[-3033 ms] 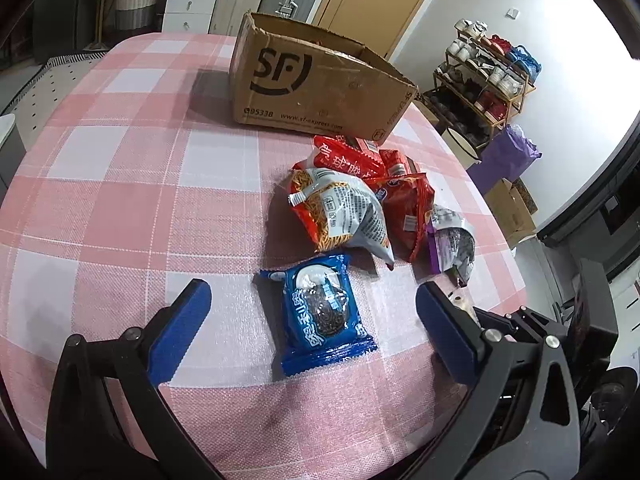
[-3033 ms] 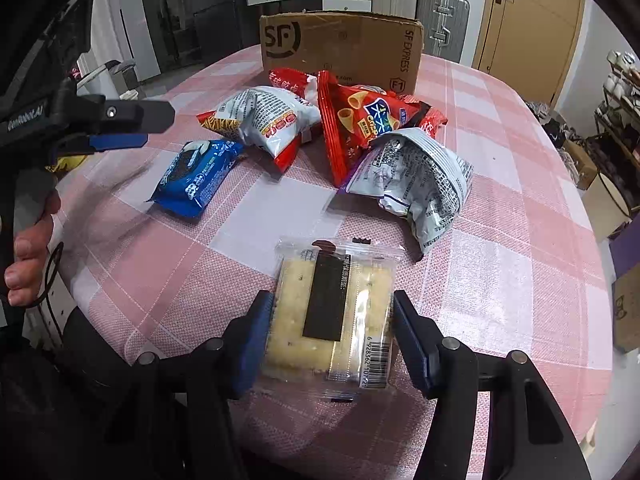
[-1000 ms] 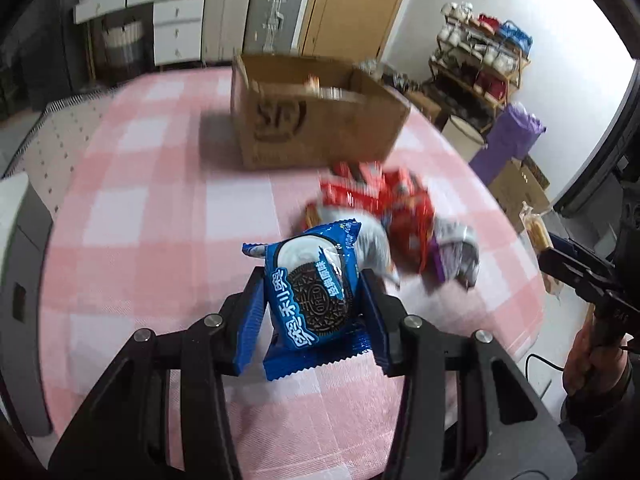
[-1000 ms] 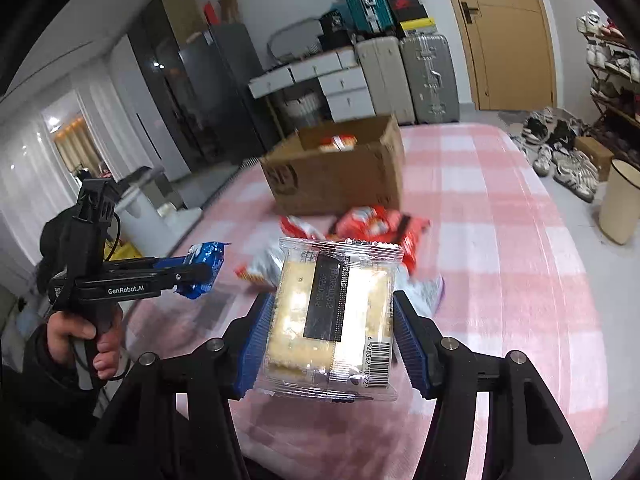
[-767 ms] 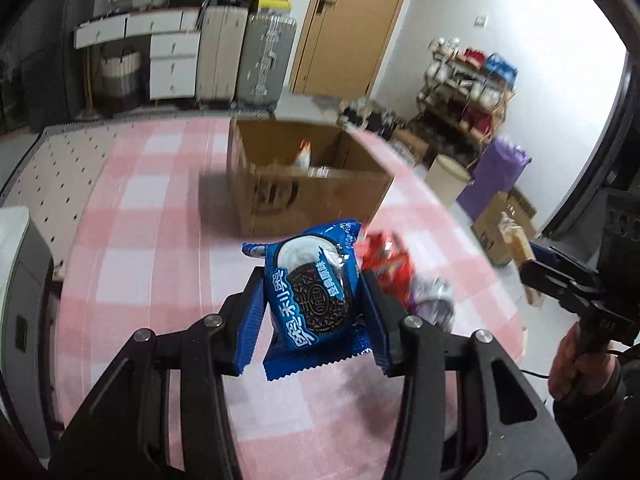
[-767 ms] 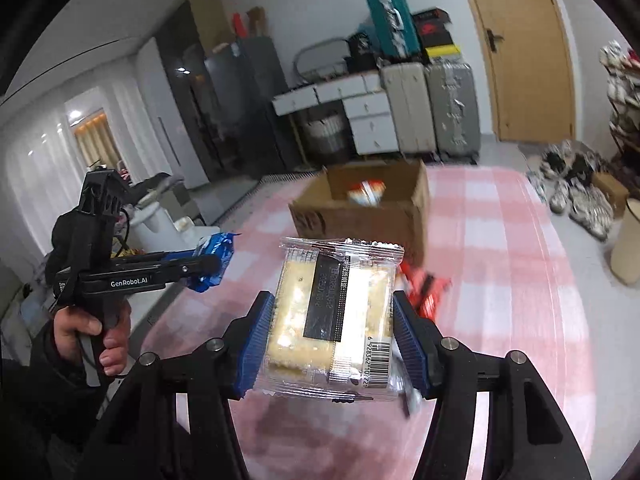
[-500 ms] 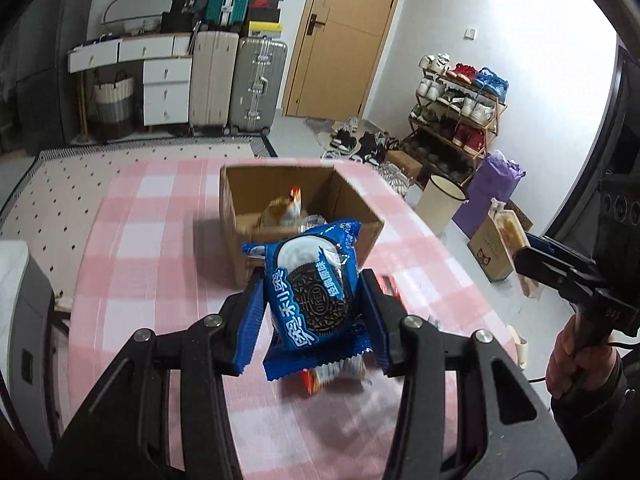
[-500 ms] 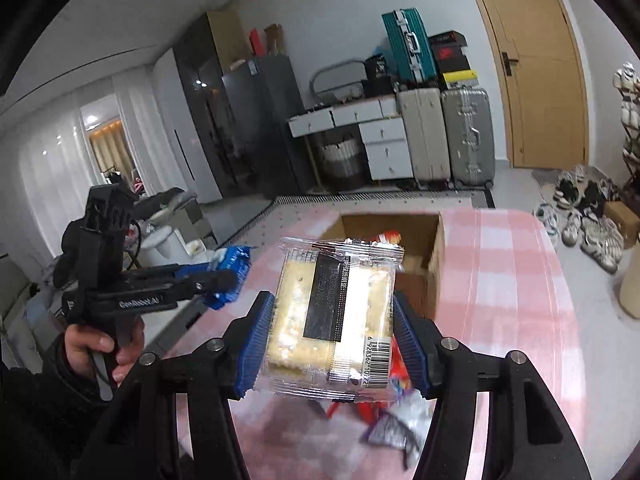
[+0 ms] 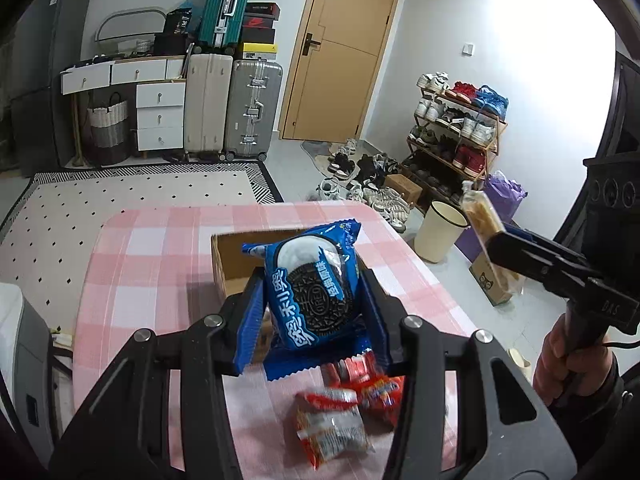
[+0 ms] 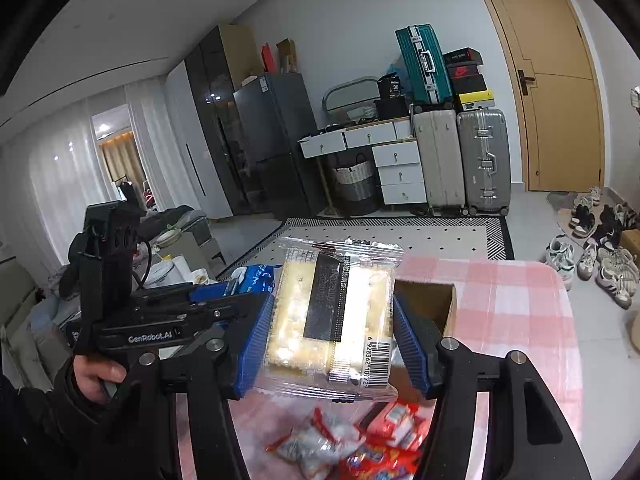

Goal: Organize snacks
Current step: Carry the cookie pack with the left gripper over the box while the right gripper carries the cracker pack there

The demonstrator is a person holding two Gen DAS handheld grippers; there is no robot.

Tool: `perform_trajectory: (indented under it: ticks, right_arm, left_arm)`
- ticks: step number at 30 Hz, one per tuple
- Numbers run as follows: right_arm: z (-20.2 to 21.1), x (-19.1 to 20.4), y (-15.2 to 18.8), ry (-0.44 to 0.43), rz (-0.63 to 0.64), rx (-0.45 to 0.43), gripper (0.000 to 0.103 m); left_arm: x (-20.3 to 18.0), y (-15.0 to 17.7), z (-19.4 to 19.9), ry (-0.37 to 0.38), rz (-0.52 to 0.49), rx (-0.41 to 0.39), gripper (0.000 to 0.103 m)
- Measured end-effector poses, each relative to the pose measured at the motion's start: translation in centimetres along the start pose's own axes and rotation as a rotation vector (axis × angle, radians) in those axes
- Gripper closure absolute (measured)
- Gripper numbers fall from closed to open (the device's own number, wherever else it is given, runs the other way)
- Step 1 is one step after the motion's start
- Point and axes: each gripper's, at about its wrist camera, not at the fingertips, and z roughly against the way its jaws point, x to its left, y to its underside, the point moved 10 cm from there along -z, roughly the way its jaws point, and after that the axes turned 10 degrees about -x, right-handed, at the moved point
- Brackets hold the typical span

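Note:
My left gripper point(image 9: 312, 312) is shut on a blue Oreo cookie packet point(image 9: 310, 284), held high over the pink checked table point(image 9: 152, 256). Behind the packet shows the open cardboard box point(image 9: 232, 256). My right gripper point(image 10: 334, 332) is shut on a clear packet of pale crackers point(image 10: 332, 312) with a black label, above the same box point(image 10: 424, 300). Each view shows the other gripper from the side: the right gripper point(image 9: 492, 240) with its crackers point(image 9: 480, 216), the left gripper point(image 10: 224, 300) with its blue packet point(image 10: 250, 278). Red and white snack bags point(image 9: 340, 420) lie on the table below.
Several snack bags point(image 10: 352, 444) lie on the table near me. A hand point(image 9: 568, 364) grips the right tool, another hand point(image 10: 96, 372) the left one. Beyond the table are suitcases point(image 9: 228, 108), a white drawer unit point(image 9: 160, 116), a shoe rack point(image 9: 456, 140) and a pale bin point(image 9: 438, 236).
Both grippers have risen well above the table with their packets still held. The box has come nearer under them, and the snack pile has slid toward the bottom of both views.

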Motion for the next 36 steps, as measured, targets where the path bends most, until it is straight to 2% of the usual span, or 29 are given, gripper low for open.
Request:
perform_trajectory:
  ticks: [8,15,21,29,36]
  right_arm:
    - [-4.9,-2.6,-1.7,0.001,-0.007,0.022,0.044]
    - [-8.7,-4.5,-1.8,0.005,-0.014,0.047,0.044]
    - [-12.3,-6.6,-1.3,0.022,-0.018,0.084,0.044]
    - [-17.4,-8.8,2.2,0.055,-0.018,0.181,0.044]
    - [-19.6,-9.8,4.4,0.086,-0.01,0.204,0.042]
  left_arm:
    - [1.2,-2.6,-6.3,0.001,0.007,0.023,0.06]
    - [2.6,-3.4,-11.3,0.0,0.014,0.049,0.06]
    - [3.7,-2.6,-15.8,0.004,0.017,0.092,0.06]
    - [4.4,-0.3,-21.4,0.003,0.027,0.161,0.06]
    - [5.3,1.5,-23.4,-0.015,0.05,0.166,0.06]
